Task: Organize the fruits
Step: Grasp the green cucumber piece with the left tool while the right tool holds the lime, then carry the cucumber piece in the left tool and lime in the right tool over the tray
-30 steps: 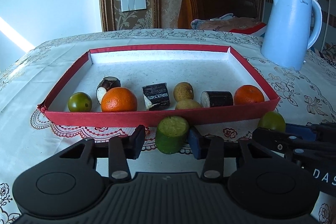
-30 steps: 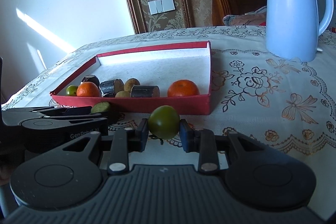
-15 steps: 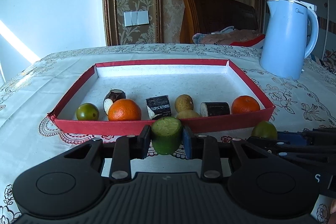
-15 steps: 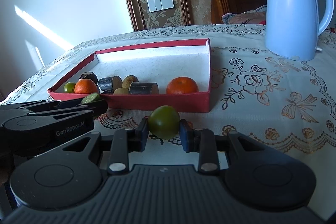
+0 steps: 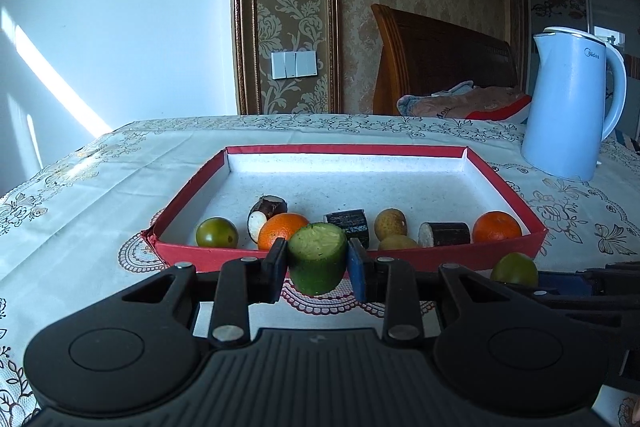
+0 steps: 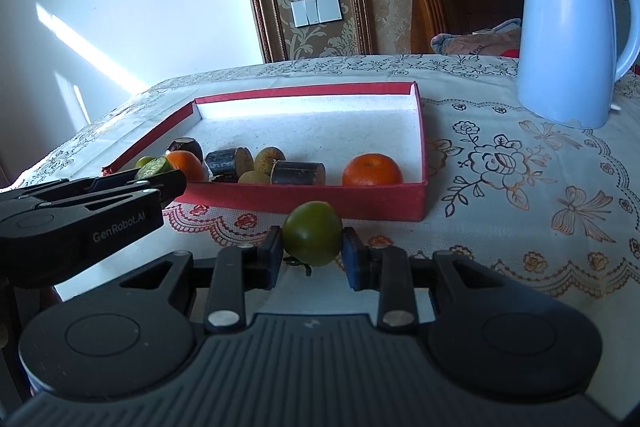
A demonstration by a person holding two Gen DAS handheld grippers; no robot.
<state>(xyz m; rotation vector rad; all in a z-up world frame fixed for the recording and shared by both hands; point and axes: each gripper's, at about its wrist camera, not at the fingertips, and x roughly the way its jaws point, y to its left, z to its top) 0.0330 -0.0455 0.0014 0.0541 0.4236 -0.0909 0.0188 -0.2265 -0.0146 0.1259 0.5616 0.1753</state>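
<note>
My left gripper (image 5: 317,261) is shut on a short green cucumber piece (image 5: 317,251), held cut face up just above the tablecloth in front of the red tray's front wall (image 5: 400,259). In the right wrist view this gripper (image 6: 160,179) comes in from the left with the cucumber piece (image 6: 153,167) at its tip. My right gripper (image 6: 312,253) is shut on a round green fruit (image 6: 312,233) just before the tray's near right corner (image 6: 420,199). The left wrist view shows that green fruit (image 5: 515,269) too.
Along the tray's front lie a green fruit (image 5: 217,232), two oranges (image 5: 276,233) (image 5: 497,227), dark cane pieces (image 5: 444,234) and small brown fruits (image 5: 391,224). A pale blue kettle (image 6: 568,39) stands at the right on the embroidered tablecloth (image 6: 520,167).
The left jaws closed onto the cucumber piece and lifted it off the cloth, up toward the tray's front wall. The right gripper with its green fruit stayed put.
</note>
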